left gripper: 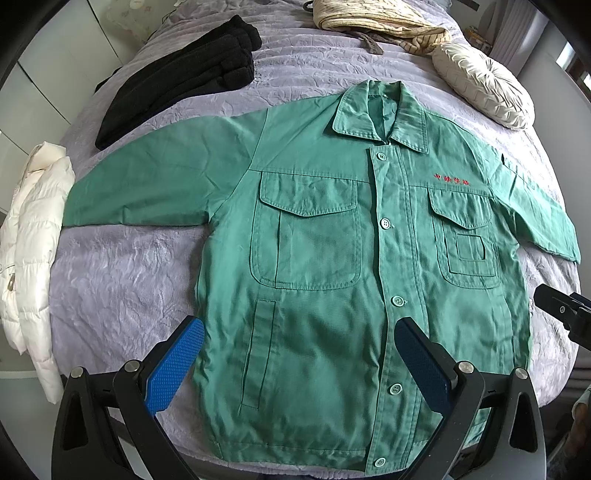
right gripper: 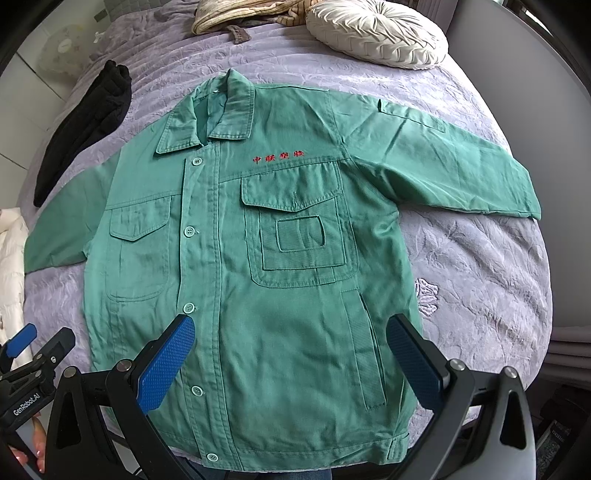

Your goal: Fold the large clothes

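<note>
Left gripper (left gripper: 299, 363) with jaws spread wide, blue-padded fingers (left gripper: 173, 365) straddling the lower left half of the green work jacket (left gripper: 314, 240); nothing lies between the pads, and whether they touch the cloth cannot be told. Right gripper (right gripper: 291, 363) likewise spread wide and holding nothing, poised over the jacket's lower right half near the slanted welt pocket (right gripper: 364, 350). Both tools point along the jacket from hem toward collar (left gripper: 380, 114); fingertips of a hand (right gripper: 38, 448) show at the base of the left tool in the right wrist view. The jacket lies face up and buttoned on the lilac bedspread (left gripper: 122, 273), both sleeves stretched outward, red embroidered lettering (right gripper: 277, 158) above one chest pocket. Beyond the collar sit a round cream cushion (right gripper: 376, 33) and a striped bundle (left gripper: 373, 22); off the jacket's left sleeve lie a folded black garment (left gripper: 184, 74) and a white padded coat (left gripper: 33, 251).
</note>
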Motion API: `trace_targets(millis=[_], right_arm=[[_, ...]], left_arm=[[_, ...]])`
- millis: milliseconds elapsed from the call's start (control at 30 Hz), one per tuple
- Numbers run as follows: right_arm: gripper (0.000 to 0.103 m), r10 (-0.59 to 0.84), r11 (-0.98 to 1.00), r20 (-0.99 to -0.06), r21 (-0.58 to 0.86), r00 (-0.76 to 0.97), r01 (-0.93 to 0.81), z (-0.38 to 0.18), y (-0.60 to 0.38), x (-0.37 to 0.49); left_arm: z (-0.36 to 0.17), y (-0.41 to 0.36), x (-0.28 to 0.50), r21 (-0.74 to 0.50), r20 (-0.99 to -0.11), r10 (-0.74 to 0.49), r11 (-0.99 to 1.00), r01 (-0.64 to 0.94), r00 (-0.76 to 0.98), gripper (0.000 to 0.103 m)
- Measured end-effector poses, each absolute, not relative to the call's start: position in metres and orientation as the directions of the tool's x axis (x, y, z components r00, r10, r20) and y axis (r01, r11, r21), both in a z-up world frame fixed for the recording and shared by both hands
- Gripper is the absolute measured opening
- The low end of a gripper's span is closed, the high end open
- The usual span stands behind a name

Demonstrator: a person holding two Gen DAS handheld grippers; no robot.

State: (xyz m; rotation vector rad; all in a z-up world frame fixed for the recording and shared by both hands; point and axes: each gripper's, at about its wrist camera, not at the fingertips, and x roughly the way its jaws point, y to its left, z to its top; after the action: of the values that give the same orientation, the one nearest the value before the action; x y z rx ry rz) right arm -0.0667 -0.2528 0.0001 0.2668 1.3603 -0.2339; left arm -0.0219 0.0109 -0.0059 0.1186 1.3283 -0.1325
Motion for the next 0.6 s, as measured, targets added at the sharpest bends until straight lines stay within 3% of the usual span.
trace_targets(millis=[600], right_arm=[[0.103, -0.009, 0.947, -0.981, 0.054, 0.193, 0.316, -0.0001, -0.2513, -0.0681]], left_arm=[[-0.0063, 0.0113, -0.0228, 0.011, -0.972, -0.028, 0.986, 0.164, 0.234, 0.103]])
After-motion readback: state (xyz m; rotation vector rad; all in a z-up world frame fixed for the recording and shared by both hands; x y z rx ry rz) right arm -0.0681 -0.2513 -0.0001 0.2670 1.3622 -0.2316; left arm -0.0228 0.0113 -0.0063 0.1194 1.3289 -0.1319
